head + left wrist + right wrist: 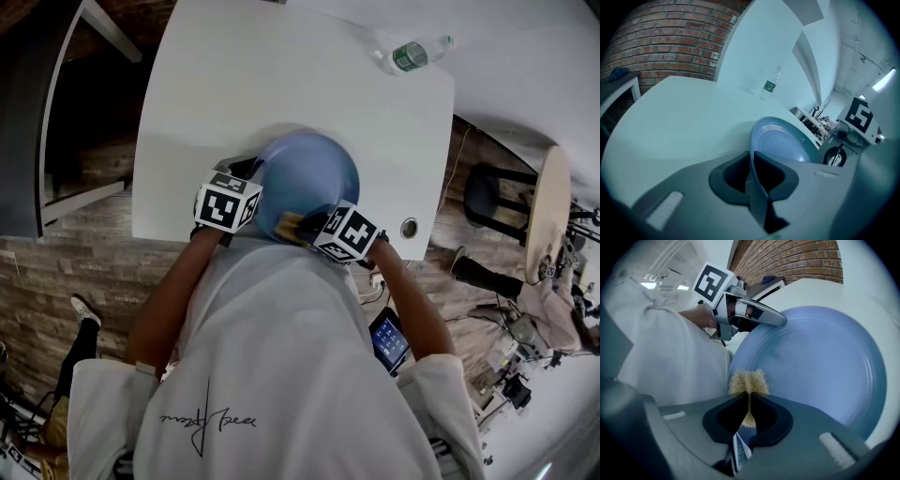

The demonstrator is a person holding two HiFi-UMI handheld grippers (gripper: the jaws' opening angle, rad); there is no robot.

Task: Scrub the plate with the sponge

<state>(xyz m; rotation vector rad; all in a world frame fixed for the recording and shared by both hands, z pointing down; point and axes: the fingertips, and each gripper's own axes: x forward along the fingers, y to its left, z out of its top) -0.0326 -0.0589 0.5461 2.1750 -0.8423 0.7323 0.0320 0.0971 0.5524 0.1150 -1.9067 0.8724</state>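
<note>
A blue plate (309, 173) is held tilted over the white table's near edge. My left gripper (251, 176) is shut on the plate's left rim; in the left gripper view the rim (752, 171) runs edge-on between the jaws of the left gripper (751, 158). My right gripper (307, 225) is shut on a fuzzy yellow sponge (290, 225). In the right gripper view the sponge (747, 382) sticks out past the right gripper (749, 398) and lies against the lower left of the plate (820, 366). The left gripper (754, 317) shows there on the plate's upper left rim.
A plastic water bottle (410, 54) lies at the far right of the white table (281, 84). A cable hole (409, 228) sits near the table's right front corner. A stool (487, 197) and a round wooden table (548, 211) stand to the right. A brick wall (670, 42) is behind.
</note>
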